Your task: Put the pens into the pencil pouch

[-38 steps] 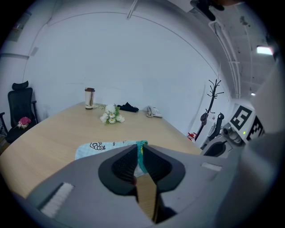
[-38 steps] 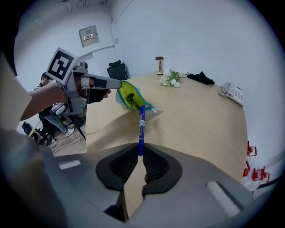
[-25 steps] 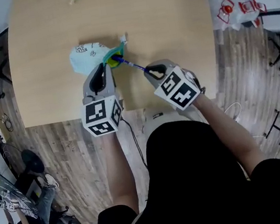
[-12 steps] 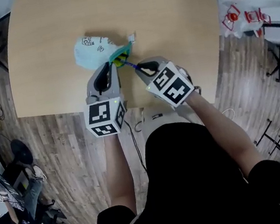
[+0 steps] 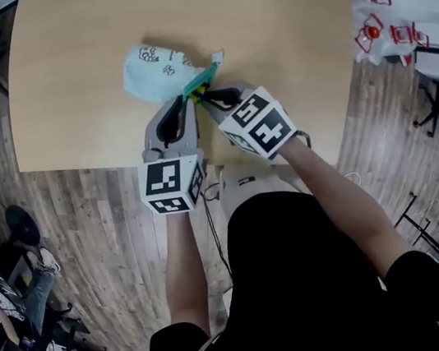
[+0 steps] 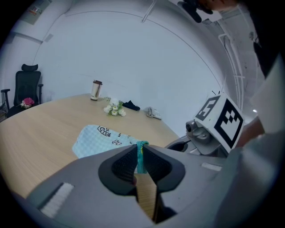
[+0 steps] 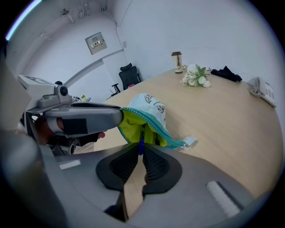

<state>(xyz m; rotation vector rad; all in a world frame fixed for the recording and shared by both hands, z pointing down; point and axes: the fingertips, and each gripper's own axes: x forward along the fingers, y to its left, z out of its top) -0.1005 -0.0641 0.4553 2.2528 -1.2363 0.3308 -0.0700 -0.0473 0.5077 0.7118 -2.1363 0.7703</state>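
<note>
A light blue pencil pouch (image 5: 154,71) with a teal zipper and yellow-green lining (image 7: 131,127) lies on the wooden table (image 5: 82,52). My left gripper (image 5: 182,103) is shut on the teal edge of the pouch mouth (image 6: 141,153), holding it open. My right gripper (image 5: 208,97) is shut on a blue pen (image 7: 141,143) whose front end reaches into the open mouth. The pen's tip is hidden inside the pouch. The two grippers sit side by side at the pouch's near end.
Small white flowers (image 7: 195,75), a dark cloth (image 7: 226,73), a white object (image 7: 265,92) and a small cup (image 6: 95,90) stand at the table's far side. An office chair (image 6: 23,87) stands beyond the table. Red-and-white items (image 5: 381,18) lie at the right.
My right gripper has moved left toward the pouch, and the blue pen has gone from mostly outside to well inside the mouth. The left gripper has kept its hold on the pouch edge.
</note>
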